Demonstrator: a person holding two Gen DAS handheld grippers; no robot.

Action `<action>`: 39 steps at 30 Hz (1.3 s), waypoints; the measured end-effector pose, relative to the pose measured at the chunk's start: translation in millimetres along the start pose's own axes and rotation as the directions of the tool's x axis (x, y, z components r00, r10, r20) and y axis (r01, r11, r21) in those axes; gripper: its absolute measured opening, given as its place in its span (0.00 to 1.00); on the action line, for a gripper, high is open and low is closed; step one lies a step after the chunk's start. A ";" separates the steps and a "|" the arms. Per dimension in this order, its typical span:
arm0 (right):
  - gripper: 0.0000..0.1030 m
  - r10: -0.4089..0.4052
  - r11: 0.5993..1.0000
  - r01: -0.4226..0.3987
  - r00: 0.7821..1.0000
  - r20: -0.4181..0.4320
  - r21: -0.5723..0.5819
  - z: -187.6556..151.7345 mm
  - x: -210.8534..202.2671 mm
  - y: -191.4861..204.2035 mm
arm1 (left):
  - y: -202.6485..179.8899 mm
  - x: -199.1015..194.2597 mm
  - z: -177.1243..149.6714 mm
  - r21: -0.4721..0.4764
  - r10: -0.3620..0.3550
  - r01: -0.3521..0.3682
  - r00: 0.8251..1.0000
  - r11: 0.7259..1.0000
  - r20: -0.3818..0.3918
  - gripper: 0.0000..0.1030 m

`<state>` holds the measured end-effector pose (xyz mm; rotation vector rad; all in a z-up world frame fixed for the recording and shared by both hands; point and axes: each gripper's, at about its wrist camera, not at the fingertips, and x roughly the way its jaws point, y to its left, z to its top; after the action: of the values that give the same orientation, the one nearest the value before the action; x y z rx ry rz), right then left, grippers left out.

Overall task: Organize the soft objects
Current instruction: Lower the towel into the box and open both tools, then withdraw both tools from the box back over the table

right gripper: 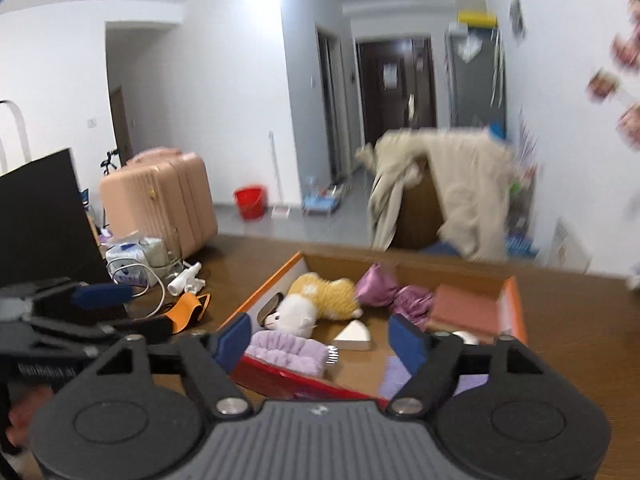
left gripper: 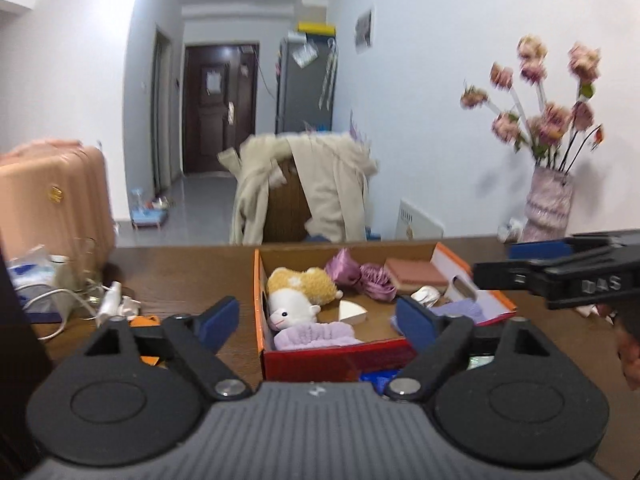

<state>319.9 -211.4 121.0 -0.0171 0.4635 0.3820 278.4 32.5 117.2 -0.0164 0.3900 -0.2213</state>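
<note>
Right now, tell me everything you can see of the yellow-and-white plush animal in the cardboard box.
The yellow-and-white plush animal is a fluffy stuffed toy with a golden-yellow body, a white face and small dark eyes. It lies on its side in the left part of the open orange-edged cardboard box, head toward the cameras. A lilac fuzzy headband lies against its face, and a shiny purple fabric piece meets its back end. No gripper touches it.

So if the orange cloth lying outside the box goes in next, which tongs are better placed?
Probably left. The orange cloth lies just past the open left tongs, while the right tongs face the box.
</note>
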 end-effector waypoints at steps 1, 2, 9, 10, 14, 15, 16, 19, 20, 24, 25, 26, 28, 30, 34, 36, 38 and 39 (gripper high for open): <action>0.83 -0.009 1.000 0.009 0.999 0.031 -0.009 -9.5 -22.1 0.4 | -4.5 -14.5 -6.5 -0.011 0.000 0.000 1.000 1.000 0.016 0.91; 0.85 -0.014 1.000 0.015 0.999 0.049 -0.010 -18.1 -39.5 1.5 | -8.6 -28.4 -13.9 -0.018 -0.004 0.005 1.000 1.000 0.029 0.91; 0.88 -0.068 0.997 0.072 0.991 0.116 -0.033 -100.0 -143.3 13.3 | -45.8 -114.0 -82.5 -0.048 0.041 -0.036 0.993 0.998 0.113 1.00; 0.89 -0.075 0.996 0.079 0.990 0.122 -0.033 -112.2 -152.5 15.8 | -50.2 -124.3 -93.2 -0.051 0.043 -0.037 0.992 0.998 0.117 1.00; 0.95 -0.121 0.991 0.126 0.985 0.124 -0.033 -159.9 -182.8 29.3 | -65.0 -149.7 -129.5 -0.047 0.057 -0.053 0.994 0.997 0.093 1.00; 0.95 -0.125 0.992 0.128 0.985 0.117 -0.021 -170.8 -189.2 31.8 | -67.6 -154.6 -137.5 -0.039 0.061 -0.057 0.994 0.998 0.091 1.00; 0.95 -0.122 0.992 0.124 0.987 0.108 -0.006 -179.9 -193.8 34.8 | -71.2 -159.3 -144.7 -0.024 0.059 -0.057 0.994 0.998 0.092 1.00; 0.96 -0.113 0.993 0.110 0.991 0.076 0.034 -201.7 -201.4 36.7 | -79.4 -164.2 -159.6 0.016 0.056 -0.057 0.996 0.998 0.075 1.00; 0.96 -0.111 0.993 0.109 0.992 0.065 0.042 -205.9 -201.0 36.1 | -81.3 -163.2 -162.0 0.024 0.052 -0.053 0.996 0.998 0.069 1.00; 0.96 -0.130 0.989 0.128 0.991 0.024 0.067 -214.5 -188.1 32.3 | -81.7 -151.6 -165.0 0.011 0.039 -0.040 0.998 0.999 0.047 1.00; 0.96 -0.139 0.987 0.137 0.990 0.023 0.078 -213.4 -184.0 31.0 | -81.1 -148.0 -165.0 0.006 0.044 -0.044 0.998 0.999 0.039 1.00; 0.96 -0.140 0.987 0.138 0.990 0.026 0.084 -212.9 -181.9 30.3 | -79.9 -145.7 -166.5 0.002 0.047 -0.047 0.998 0.999 0.034 1.00; 0.96 -0.137 0.987 0.133 0.990 0.036 0.090 -213.5 -178.5 28.5 | -77.4 -139.8 -170.9 -0.007 0.033 -0.033 0.999 0.999 0.020 1.00; 0.95 -0.141 0.986 0.137 0.990 0.031 0.095 -213.5 -171.2 25.6 | -75.7 -130.1 -174.9 -0.015 0.027 -0.027 1.000 1.000 -0.001 1.00; 0.93 -0.139 0.983 0.138 0.990 0.003 0.121 -210.2 -151.5 18.0 | -73.4 -105.5 -176.2 -0.041 0.008 -0.011 0.998 0.999 -0.062 1.00; 0.89 -0.127 0.984 0.128 0.992 -0.014 0.124 -206.7 -140.2 14.5 | -73.1 -93.6 -172.5 -0.046 -0.007 0.004 0.997 0.999 -0.079 1.00; 0.86 -0.117 0.984 0.120 0.993 -0.033 0.131 -201.6 -127.6 10.4 | -74.8 -80.8 -167.3 -0.046 -0.019 0.014 0.995 0.999 -0.093 1.00; 0.84 -0.111 0.984 0.116 0.993 -0.040 0.136 -198.8 -121.9 8.2 | -75.6 -74.2 -163.8 -0.046 -0.021 0.016 0.995 0.999 -0.098 1.00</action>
<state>130.2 -267.4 -3.0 0.0850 0.5176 0.2372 133.5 -20.8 -2.1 -0.0541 0.4931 -0.2321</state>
